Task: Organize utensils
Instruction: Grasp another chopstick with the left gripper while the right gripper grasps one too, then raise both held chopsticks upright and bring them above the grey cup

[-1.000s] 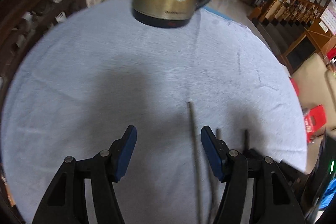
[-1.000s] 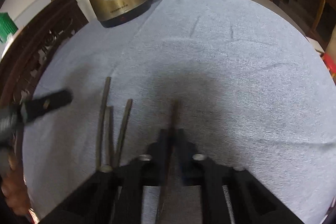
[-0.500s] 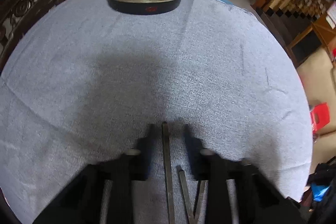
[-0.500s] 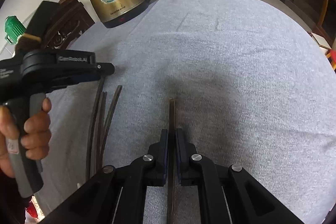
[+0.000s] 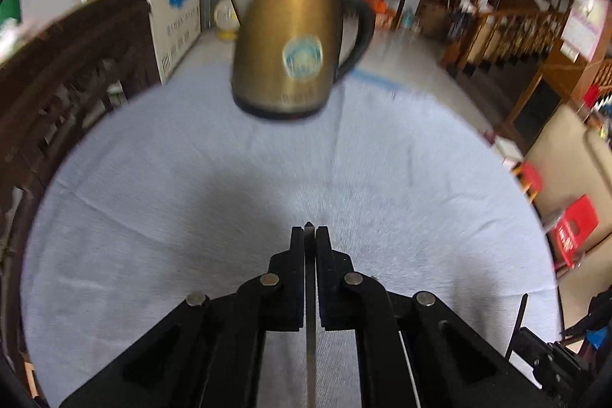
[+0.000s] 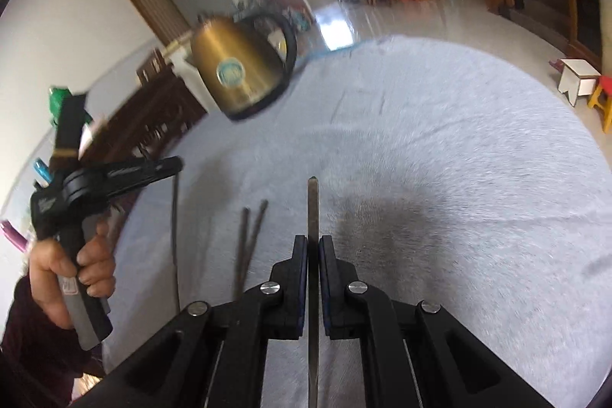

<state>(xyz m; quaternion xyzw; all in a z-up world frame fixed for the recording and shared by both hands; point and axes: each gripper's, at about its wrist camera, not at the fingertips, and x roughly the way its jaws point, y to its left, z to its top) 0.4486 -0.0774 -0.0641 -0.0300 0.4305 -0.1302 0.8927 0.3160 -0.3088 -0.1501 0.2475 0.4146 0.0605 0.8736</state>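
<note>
My left gripper (image 5: 310, 230) is shut on a dark chopstick (image 5: 310, 331), held above the grey-blue tablecloth (image 5: 191, 201); only the stick's tip pokes past the pads. My right gripper (image 6: 313, 239) is shut on another dark chopstick (image 6: 313, 213), whose tip stands well past the jaws, lifted off the cloth. In the right wrist view the left gripper (image 6: 168, 166) shows at the left, held by a hand, with its chopstick (image 6: 176, 239) hanging down. Two more chopsticks (image 6: 248, 239) lie together on the cloth, left of my right gripper.
A brass-coloured electric kettle (image 5: 290, 48) with a black handle stands at the far side of the round table; it also shows in the right wrist view (image 6: 241, 75). Dark carved wooden chairs (image 5: 65, 71) line the left edge. Red stools (image 5: 573, 228) stand beyond the right edge.
My left gripper closed on a chopstick and lifted it off the cloth. My right gripper, shut on its chopstick throughout, also rose. Both cameras tilted up, showing more of the room.
</note>
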